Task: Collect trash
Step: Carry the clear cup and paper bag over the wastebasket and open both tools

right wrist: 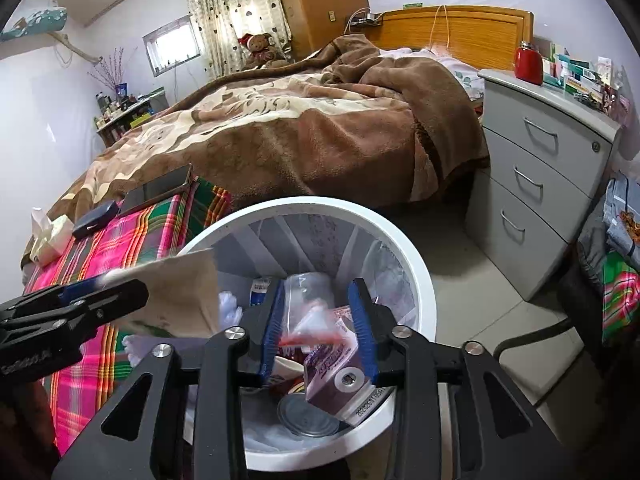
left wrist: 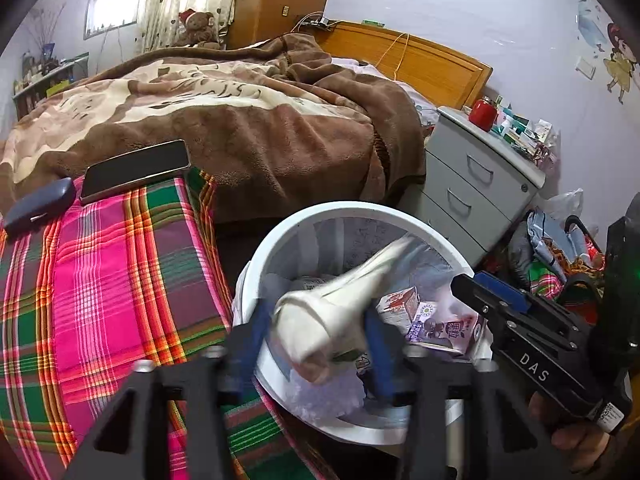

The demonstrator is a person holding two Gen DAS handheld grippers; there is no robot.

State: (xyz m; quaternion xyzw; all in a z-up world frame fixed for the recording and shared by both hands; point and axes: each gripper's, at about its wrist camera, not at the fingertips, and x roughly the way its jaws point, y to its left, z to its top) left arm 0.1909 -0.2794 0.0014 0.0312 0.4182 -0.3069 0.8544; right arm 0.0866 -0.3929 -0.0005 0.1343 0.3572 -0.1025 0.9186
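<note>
Both claws are being held over the round white plastic wastebasket (right wrist: 416, 280), which is standing on the floor between the bed and the grey three-drawer nightstand (right wrist: 540, 168).

In the left wrist view, a crumpled cream-white paper wrapper (left wrist: 344, 304) is being seen, blurred, between the blue pads of the left claw (left wrist: 316, 344) and above the basket's opening. The jaws are standing apart; whether the pads are still touching the wrapper cannot be told because of the blur. From the right wrist view the same wrapper (right wrist: 180, 292) is being shown as a beige sheet hanging beside the left claw (right wrist: 108, 292) over the basket's near-left rim.

The right claw (right wrist: 318, 332) is being held open, its jaws parted above the basket. A blurred purple-and-white drink carton with red markings (right wrist: 332, 356) is being seen between and below the pads, over the trash already lying inside, including a silver can lid (right wrist: 308, 416); contact with the pads is not being shown.

On the pink-and-green plaid cloth (left wrist: 104, 280) of the bed, a dark phone (left wrist: 134, 170) and a navy case (left wrist: 38, 208) are lying near each other, beside a brown fleece blanket (left wrist: 256, 128).
</note>
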